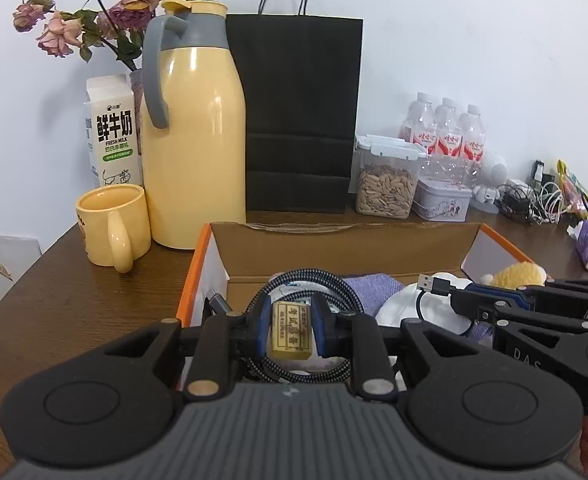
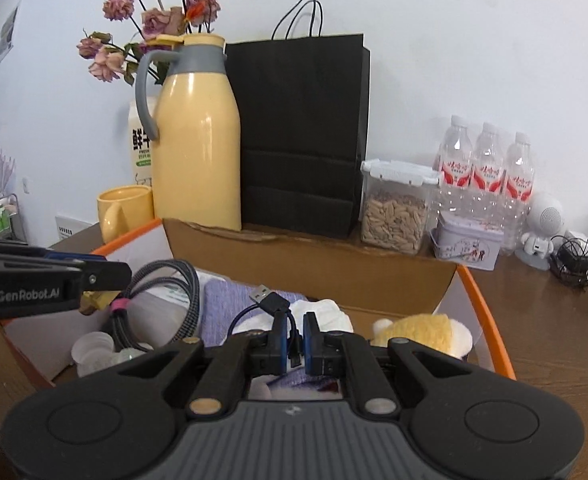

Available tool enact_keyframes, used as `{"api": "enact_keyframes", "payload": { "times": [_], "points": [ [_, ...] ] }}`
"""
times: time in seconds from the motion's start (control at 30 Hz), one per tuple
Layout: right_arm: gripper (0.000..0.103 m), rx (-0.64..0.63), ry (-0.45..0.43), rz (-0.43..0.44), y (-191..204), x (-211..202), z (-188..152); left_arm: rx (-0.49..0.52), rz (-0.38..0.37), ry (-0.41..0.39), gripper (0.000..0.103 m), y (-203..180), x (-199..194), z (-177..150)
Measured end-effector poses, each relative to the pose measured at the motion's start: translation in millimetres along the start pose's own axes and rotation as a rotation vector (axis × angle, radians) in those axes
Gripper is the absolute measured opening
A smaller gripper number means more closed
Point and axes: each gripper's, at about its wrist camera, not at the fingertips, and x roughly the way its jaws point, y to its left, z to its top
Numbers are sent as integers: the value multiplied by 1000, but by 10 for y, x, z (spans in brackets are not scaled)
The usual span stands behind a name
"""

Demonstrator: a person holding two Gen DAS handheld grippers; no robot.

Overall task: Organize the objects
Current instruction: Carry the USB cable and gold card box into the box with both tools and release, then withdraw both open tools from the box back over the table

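Observation:
An open cardboard box (image 1: pixel 346 252) with orange edges sits on the brown table, also in the right wrist view (image 2: pixel 314 276). My left gripper (image 1: pixel 291 328) is shut on a small yellow block with printed characters (image 1: pixel 289 332) above the box; its tip shows in the right wrist view (image 2: pixel 93 300). My right gripper (image 2: pixel 294 340) is shut on a black USB cable (image 2: pixel 269 300), whose plug sticks up; it also shows in the left wrist view (image 1: pixel 434 284). A braided cable coil (image 2: pixel 165 300), purple cloth (image 2: pixel 229 300) and a yellow plush toy (image 2: pixel 418 332) lie in the box.
Behind the box stand a yellow mug (image 1: pixel 111 226), a yellow thermos jug (image 1: pixel 191 128), a milk carton (image 1: pixel 111 132), a black paper bag (image 1: pixel 298 112), a seed jar (image 1: pixel 386 180), a tin (image 1: pixel 442 198) and water bottles (image 1: pixel 446 132). Tangled cables (image 2: pixel 578 260) lie far right.

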Motion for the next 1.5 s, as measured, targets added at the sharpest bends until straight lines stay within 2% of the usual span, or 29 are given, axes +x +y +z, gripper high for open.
{"api": "enact_keyframes", "payload": {
  "times": [0.1, 0.13, 0.17, 0.2, 0.23, 0.3, 0.33, 0.37, 0.4, 0.43, 0.47, 0.53, 0.57, 0.77, 1.03, 1.2, 1.5],
  "points": [
    [8, -7, 0, -2, 18, -19, -18, 4, 10, -3, 23, -7, -35, -32],
    [10, -7, -3, -7, 18, -36, -26, 3, 15, -11, 26, -10, -63, -40],
    [16, -7, -8, -12, 17, -59, -38, 6, 19, -19, 30, -14, -90, -39],
    [19, -7, -9, -19, 13, -70, -38, 6, 23, -30, 44, -9, -119, -36],
    [27, -4, -13, -23, 1, -93, -41, 2, 28, -47, 58, -2, -154, -36],
    [42, 9, -29, -23, -24, -144, -35, 0, 25, -76, 66, 5, -218, -16],
    [56, 13, -39, -24, -28, -169, -31, -6, 24, -89, 83, 11, -250, -11],
    [69, 16, -52, -24, -31, -201, -26, -10, 29, -98, 92, 11, -268, 0],
    [76, 19, -65, -24, -27, -233, -24, -6, 38, -112, 99, 6, -289, 0],
    [89, 19, -75, -26, -25, -260, -19, -2, 44, -121, 100, 0, -305, 2],
    [95, 16, -84, -30, -18, -283, -19, 0, 45, -124, 100, -4, -316, 6],
    [98, 16, -94, -30, -5, -322, -16, 2, 49, -128, 103, -12, -324, 9],
    [103, 18, -95, -27, -1, -336, -15, 4, 51, -129, 103, -20, -328, 8],
    [103, 25, -99, -12, 7, -425, -3, -15, 57, -120, 103, -5, -400, 21],
    [103, 13, -116, 24, 65, -745, -31, -38, 42, -102, 103, 107, -715, -35],
    [103, -4, -87, 33, 116, -944, -127, -8, 51, -39, 103, 149, -865, -205],
    [103, -30, 47, 53, 178, -1081, -473, 9, 43, 104, 103, 236, -1073, -637]
  ]
}}
